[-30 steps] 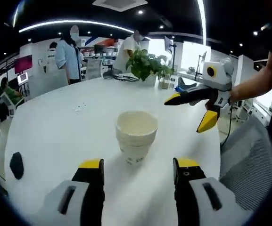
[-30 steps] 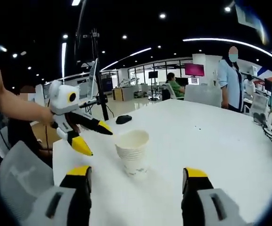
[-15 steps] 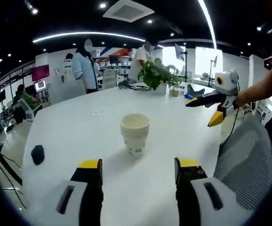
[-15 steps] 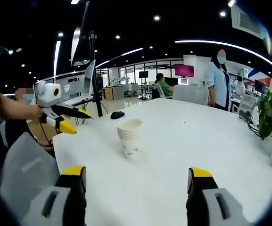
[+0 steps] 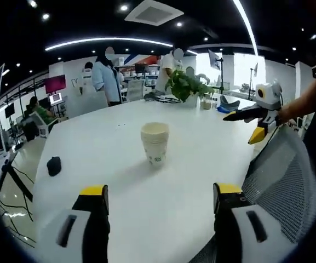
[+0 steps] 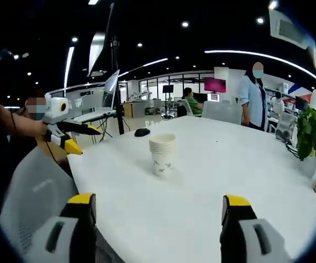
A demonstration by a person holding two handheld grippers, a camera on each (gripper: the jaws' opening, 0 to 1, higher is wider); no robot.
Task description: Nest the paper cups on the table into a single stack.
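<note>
A stack of nested white paper cups (image 5: 154,143) stands upright near the middle of the white round table (image 5: 86,137). My left gripper (image 5: 161,192) is open, well back from the stack at the table's near edge, with nothing between its yellow-tipped jaws. Off to its right, my right gripper (image 5: 240,127) hangs open beside the table, held by a person's hand. In the right gripper view the same stack (image 6: 162,153) stands on the table (image 6: 240,164), far ahead of my open right gripper (image 6: 158,200). My left gripper (image 6: 86,141) is open at the left, off the table's edge.
A small black object (image 5: 54,165) (image 6: 142,132) lies on the table beyond the stack. A potted plant (image 5: 185,85) (image 6: 311,134) stands at the far edge. Grey mesh chairs (image 5: 281,175) (image 6: 32,192) sit close to the table. Several people stand or sit in the background.
Both grippers have drawn back and apart from the cup stack, which now looks smaller and farther off. The stack stands where it was.
</note>
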